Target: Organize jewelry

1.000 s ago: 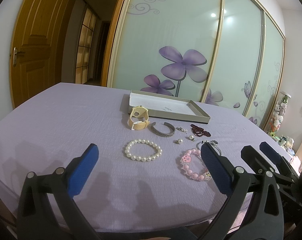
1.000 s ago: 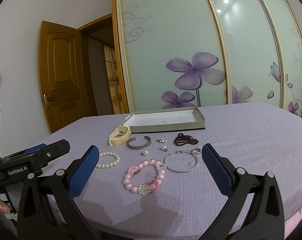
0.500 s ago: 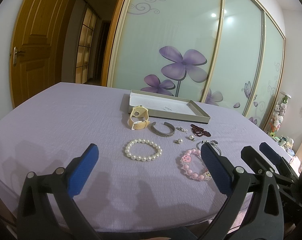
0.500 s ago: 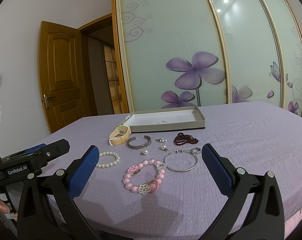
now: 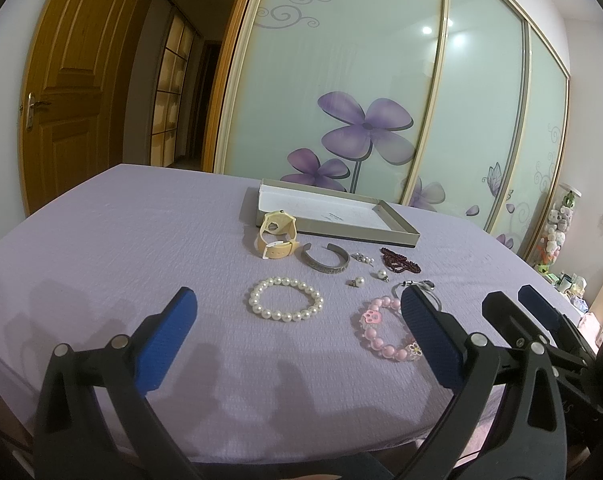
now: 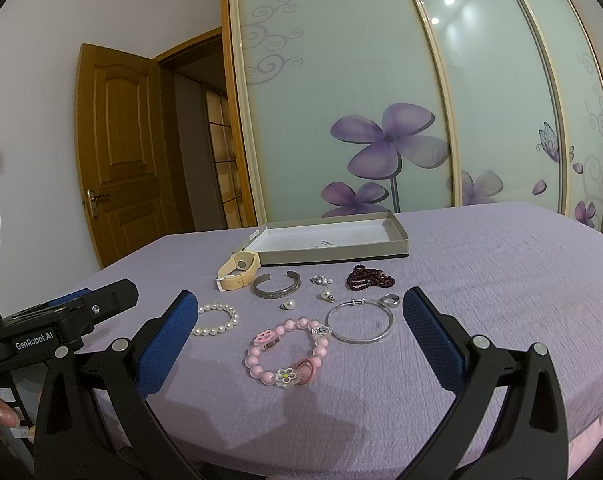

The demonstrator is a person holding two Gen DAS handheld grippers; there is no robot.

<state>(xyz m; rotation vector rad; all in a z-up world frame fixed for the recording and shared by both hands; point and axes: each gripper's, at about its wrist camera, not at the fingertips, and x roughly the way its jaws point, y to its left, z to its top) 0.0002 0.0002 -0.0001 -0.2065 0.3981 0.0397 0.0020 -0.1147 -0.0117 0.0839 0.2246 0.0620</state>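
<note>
I am holding my left gripper (image 5: 297,320) spread wide with nothing between its blue pads, low over the near edge of the lilac bedspread (image 5: 113,240), and I am holding my right gripper (image 6: 299,320) just as wide and just as empty beside it.

All the jewelry is lying loose on the cloth, in front of the shallow grey cardboard tray with the white floor (image 5: 397,232), which is sitting empty at the far side.

Going left to right, I am weighing the risks. The cream plastic watch (image 5: 276,240) is leaning against the tray's wall, so a clumsy pinch is likely to tip it over. The white pearl bracelet (image 5: 285,305) is probably stretchy and may be rolling out of my pads. The grey metal cuff (image 5: 326,261) is open-ended and could be twisting as I squeeze. The small pearl earrings (image 5: 357,281) are worrying me most: wide pads are likely to pinch cloth instead, or flick one away. The pink bead bracelet (image 6: 287,350) is touching the thin silver bangle (image 6: 359,320), so lifting one may be dragging the other. The dark red bead strand (image 6: 367,278) is bunched and could be snagging.
</note>
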